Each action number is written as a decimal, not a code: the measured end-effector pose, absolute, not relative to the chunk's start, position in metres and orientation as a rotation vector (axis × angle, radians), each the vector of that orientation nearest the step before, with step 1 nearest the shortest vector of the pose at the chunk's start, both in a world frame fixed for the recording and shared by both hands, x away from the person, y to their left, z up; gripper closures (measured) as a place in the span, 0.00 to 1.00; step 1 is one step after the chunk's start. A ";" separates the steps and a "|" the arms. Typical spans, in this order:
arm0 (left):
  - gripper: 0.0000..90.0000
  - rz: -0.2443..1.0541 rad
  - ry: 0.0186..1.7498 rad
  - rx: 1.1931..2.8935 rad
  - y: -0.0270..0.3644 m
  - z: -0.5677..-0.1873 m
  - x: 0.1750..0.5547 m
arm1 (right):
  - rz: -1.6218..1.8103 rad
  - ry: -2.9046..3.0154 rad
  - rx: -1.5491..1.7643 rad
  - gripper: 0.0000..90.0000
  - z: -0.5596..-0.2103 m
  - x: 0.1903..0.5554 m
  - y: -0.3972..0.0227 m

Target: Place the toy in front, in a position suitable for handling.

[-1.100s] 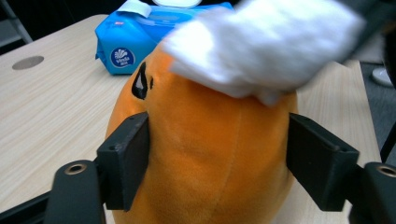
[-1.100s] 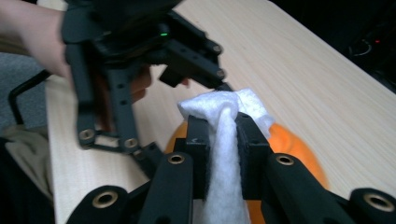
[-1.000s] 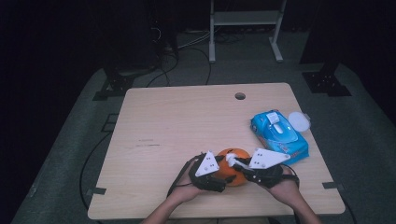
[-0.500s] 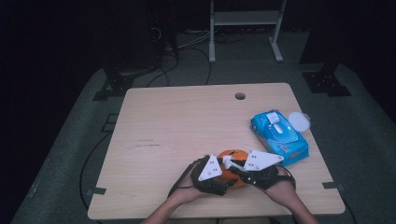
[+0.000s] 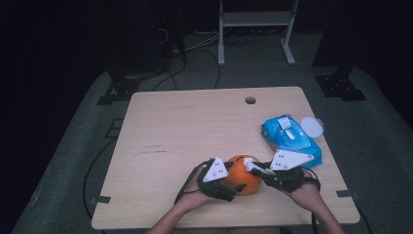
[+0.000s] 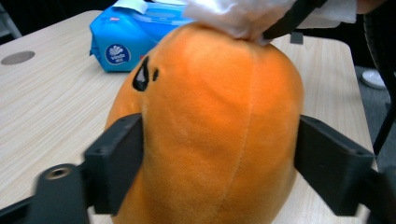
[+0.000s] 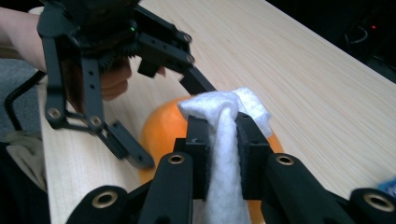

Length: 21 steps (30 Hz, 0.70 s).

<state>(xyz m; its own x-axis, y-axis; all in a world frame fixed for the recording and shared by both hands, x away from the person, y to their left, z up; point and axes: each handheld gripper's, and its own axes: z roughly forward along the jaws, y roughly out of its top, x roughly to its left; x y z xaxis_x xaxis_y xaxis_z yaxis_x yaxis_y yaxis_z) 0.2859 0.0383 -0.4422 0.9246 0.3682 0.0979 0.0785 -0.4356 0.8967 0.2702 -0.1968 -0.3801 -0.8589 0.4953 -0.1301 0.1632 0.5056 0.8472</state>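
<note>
Wiping looks under way: left claw grips the orange plush toy by its sides at the worktop's near edge, while right claw pinches a white wipe against its top. Wipe pack lies beside, lid off; how much cleaning remains, I cannot tell.

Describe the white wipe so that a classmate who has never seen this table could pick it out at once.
Start at the wooden table and go to its near edge, where an orange plush toy sits clamped in the left gripper. The white wipe is pinched in the right gripper and pressed on top of the toy. It is the one loose white cloth, unlike the blue wipes pack behind.
</note>
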 end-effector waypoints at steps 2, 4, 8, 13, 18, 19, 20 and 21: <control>0.28 0.370 0.259 2.030 0.036 -0.443 0.280 | 1.296 2.395 0.540 0.86 -0.380 0.270 -0.194; 0.29 0.392 0.205 2.048 0.034 -0.444 0.276 | 1.298 2.389 0.546 0.86 -0.380 0.272 -0.195; 0.29 0.411 0.207 2.050 0.035 -0.442 0.276 | 1.286 2.388 0.587 0.86 -0.382 0.278 -0.207; 0.28 0.383 0.228 2.034 0.036 -0.443 0.279 | 1.302 2.406 0.627 0.86 -0.383 0.280 -0.219; 0.28 0.434 0.123 2.081 0.031 -0.444 0.271 | 1.320 2.445 0.529 0.86 -0.382 0.273 -0.205; 0.28 0.440 0.108 2.085 0.031 -0.444 0.270 | 1.317 2.443 0.519 0.86 -0.381 0.273 -0.203; 0.28 0.444 0.101 2.088 0.030 -0.444 0.270 | 1.317 2.434 0.522 0.86 -0.381 0.273 -0.201; 0.28 0.448 0.099 2.088 0.031 -0.444 0.270 | 1.318 2.432 0.524 0.86 -0.382 0.274 -0.202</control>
